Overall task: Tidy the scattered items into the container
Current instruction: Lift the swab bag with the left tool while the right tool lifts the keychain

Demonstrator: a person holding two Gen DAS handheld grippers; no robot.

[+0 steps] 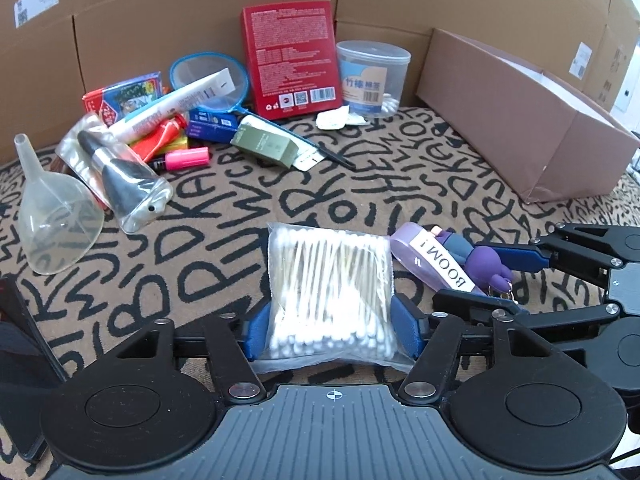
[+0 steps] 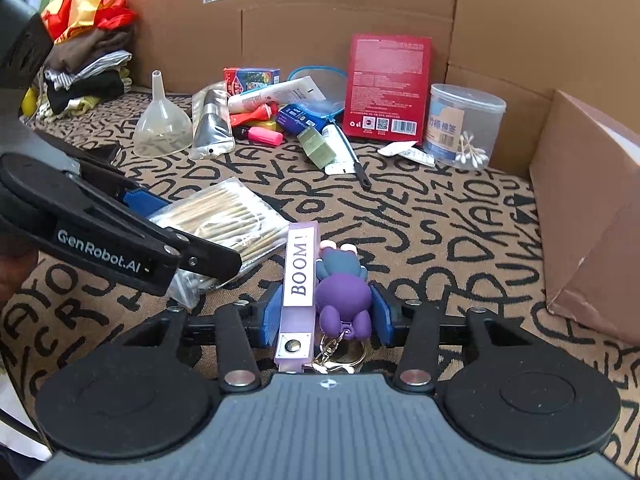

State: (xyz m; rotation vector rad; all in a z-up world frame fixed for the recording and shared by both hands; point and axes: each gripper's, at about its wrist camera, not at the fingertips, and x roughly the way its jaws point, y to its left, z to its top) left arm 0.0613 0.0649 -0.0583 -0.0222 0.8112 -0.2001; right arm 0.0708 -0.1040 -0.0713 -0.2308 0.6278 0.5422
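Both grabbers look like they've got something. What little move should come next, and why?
Probably lift both and carry them right toward the brown cardboard box. The left gripper has its jaws against both sides of the bag of cotton swabs, and the right gripper has its jaws around the purple keychain. Both items seem to sit on the patterned cloth, and the box stands open just to the right.
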